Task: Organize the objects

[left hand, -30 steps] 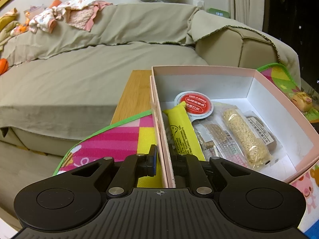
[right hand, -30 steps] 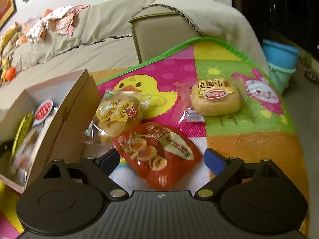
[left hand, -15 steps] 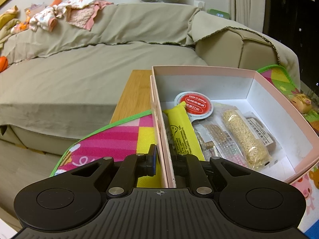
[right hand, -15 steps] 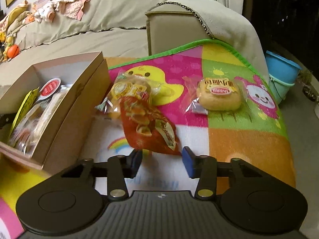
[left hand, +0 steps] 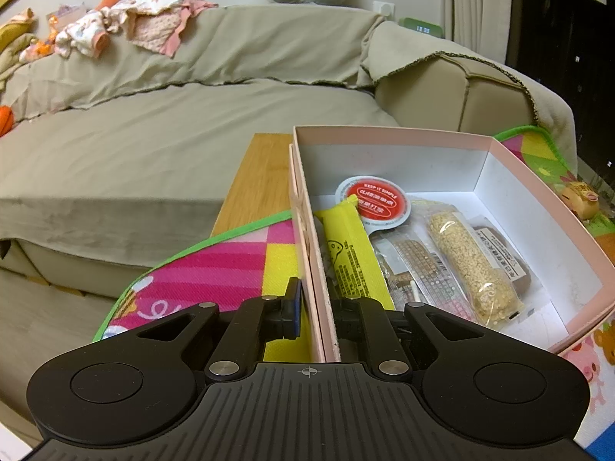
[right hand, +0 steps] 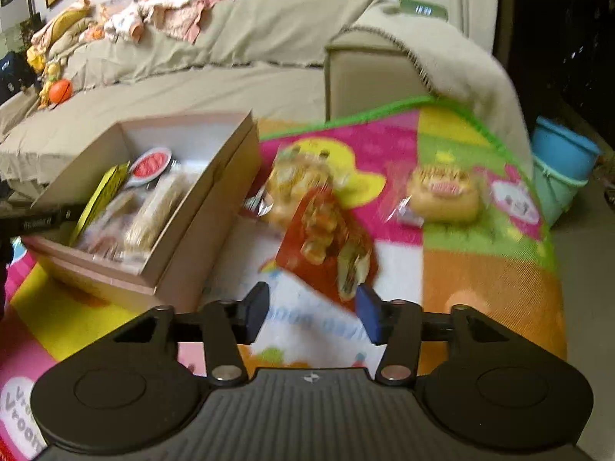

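My left gripper (left hand: 317,313) is shut on the left wall of the pink box (left hand: 305,230), one finger outside, one inside. The box holds a yellow packet (left hand: 351,253), a red-lidded cup (left hand: 374,199), a sesame bar (left hand: 474,269) and other wrapped snacks. In the right wrist view, my right gripper (right hand: 313,313) is partly closed on the lower corner of a red snack bag (right hand: 326,242), lifted off the mat to the right of the box (right hand: 200,215). The view is blurred, so the grip itself is unclear. Two wrapped buns (right hand: 296,180) (right hand: 444,194) lie on the mat beyond.
A colourful play mat (right hand: 488,269) covers a wooden table (left hand: 257,180). A beige sofa (left hand: 153,142) runs behind, with clothes (left hand: 127,27) on its back. A blue bucket (right hand: 563,157) stands on the floor at the right.
The right gripper closed from wide open onto the red bag and has risen and pulled back with it, the jaws now a little wider than half a second ago. The left gripper has not moved.
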The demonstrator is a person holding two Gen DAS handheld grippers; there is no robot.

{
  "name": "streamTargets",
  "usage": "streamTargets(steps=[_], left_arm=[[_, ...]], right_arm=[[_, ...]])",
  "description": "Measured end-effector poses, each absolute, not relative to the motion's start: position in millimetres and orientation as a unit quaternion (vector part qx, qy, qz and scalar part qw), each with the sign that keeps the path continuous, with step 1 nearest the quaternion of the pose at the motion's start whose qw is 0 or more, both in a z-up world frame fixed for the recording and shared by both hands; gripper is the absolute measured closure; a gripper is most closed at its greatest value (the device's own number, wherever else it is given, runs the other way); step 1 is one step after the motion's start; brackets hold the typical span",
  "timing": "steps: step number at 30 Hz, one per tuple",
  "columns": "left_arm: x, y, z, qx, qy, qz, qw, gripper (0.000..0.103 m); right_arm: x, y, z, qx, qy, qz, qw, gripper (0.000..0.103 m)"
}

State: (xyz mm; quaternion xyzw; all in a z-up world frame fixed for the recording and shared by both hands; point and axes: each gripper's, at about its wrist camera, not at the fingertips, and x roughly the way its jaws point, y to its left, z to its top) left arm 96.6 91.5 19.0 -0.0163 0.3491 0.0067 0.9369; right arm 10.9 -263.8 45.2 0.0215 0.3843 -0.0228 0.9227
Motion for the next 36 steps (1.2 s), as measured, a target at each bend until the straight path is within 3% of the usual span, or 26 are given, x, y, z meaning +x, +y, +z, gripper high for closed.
streamTargets(steps=[2,4,5,17,23,27,31,33,34,36], left_arm=[[96.5,91.4,18.9,-0.016,0.349,0.007,0.937,0.091],[96.7,91.6,19.0,-0.017,0.35,0.006,0.937,0.091],[97.1,91.6,19.0,-0.017,0.35,0.005,0.936,0.091],[97.5,91.5,19.3,-0.018,0.352,0.004,0.936,0.091],[97.8,92.1,18.7,-0.019,0.352,0.003,0.936,0.091],[97.8,92.2,18.7,-0.019,0.352,0.003,0.936,0.091],[97.8,92.0,18.7,-0.018,0.353,0.003,0.936,0.091],[97.9,92.1,18.7,-0.019,0.352,0.003,0.936,0.091],[97.9,92.1,18.8,-0.019,0.353,0.003,0.936,0.091],[98.1,92.2,18.3,-0.019,0.354,0.003,0.935,0.091]], right_arm=[[15.9,-265.8,46.6,0.005,0.377,-0.033,0.926,0.041],[22.6,-269.4,45.5,-0.001,0.372,-0.04,0.927,0.024],[26.7,-271.7,44.3,-0.002,0.371,-0.038,0.928,0.023],[37.4,-269.7,46.1,0.001,0.349,-0.042,0.936,0.022],[53.3,-308.1,42.2,0.101,0.331,-0.122,0.93,0.021],[69.0,-342.6,38.4,0.158,0.286,-0.213,0.921,0.01],[98.7,-351.2,23.6,0.107,0.283,-0.234,0.924,0.001],[114.2,-350.4,12.1,0.075,0.305,-0.231,0.921,0.003],[117.8,-349.8,9.0,0.066,0.313,-0.227,0.92,0.012],[118.6,-348.1,9.2,0.055,0.321,-0.219,0.92,0.019]])
